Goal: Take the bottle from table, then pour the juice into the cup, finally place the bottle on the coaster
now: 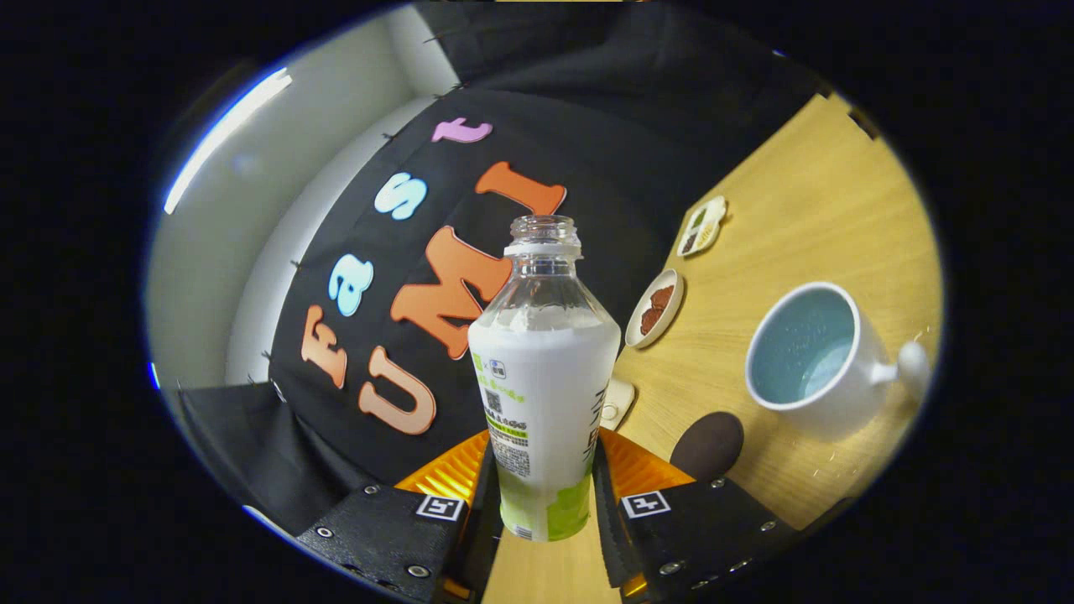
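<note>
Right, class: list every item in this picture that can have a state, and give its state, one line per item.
Clear plastic bottle with white label: uncapped, held between the fingers, tilted with the view.
Hand-held gripper: shut on the bottle.
White ceramic cup with pale blue inside: empty of juice.
Dark round coaster: bare.
Small round dish: holds brown food.

bottle (544, 394) label print too small to tell, small object (617, 403) half hidden behind it, far dish (701, 226) contents unclear
</note>
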Available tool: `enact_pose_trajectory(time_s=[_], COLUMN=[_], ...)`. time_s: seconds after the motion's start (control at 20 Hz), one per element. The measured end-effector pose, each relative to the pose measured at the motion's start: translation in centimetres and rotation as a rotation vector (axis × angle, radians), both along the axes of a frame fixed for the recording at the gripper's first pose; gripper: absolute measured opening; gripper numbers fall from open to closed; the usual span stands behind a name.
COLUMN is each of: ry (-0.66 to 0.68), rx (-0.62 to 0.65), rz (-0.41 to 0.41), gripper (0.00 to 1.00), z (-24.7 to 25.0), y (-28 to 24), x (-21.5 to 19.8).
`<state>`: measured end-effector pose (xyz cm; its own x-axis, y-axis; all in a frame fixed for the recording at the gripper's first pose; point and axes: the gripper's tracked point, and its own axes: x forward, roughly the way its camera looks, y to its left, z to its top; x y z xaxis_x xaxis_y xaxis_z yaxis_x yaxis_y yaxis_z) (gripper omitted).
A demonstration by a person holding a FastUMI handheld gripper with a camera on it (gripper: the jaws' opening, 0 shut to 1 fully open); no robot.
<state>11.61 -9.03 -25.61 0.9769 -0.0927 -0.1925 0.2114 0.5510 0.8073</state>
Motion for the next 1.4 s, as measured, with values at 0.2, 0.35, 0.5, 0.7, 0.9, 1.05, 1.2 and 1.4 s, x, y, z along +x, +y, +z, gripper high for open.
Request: enact_pose_trajectory(time_s=[0.2,0.35,0.5,0.7,0.9,1.05,1.2,1.4], ry=[0.056,0.055,0.085,0.156,0.242,0.305,0.348,0.39], rx=[-0.33,-0.5,-0.685,-0.907,-0.99,-1.01,-1.026,-1.016], rz=[0.052,0.08,0.101,0.102,0.147,0.169,0.181,0.182], gripper=[0.54,0.53,0.54,0.54,0.54,0.54,0.54,0.54], z=[0.3,1.3,0.7,-1.2,-4.2,-6.0,-7.6,-9.1], y=[-0.2,-0.1,-0.3,-0.9,-1.0,-1.4,-2.1,-2.2], x=[0.9,2.0,2.9,4.0,4.8,5.1,5.6,5.8])
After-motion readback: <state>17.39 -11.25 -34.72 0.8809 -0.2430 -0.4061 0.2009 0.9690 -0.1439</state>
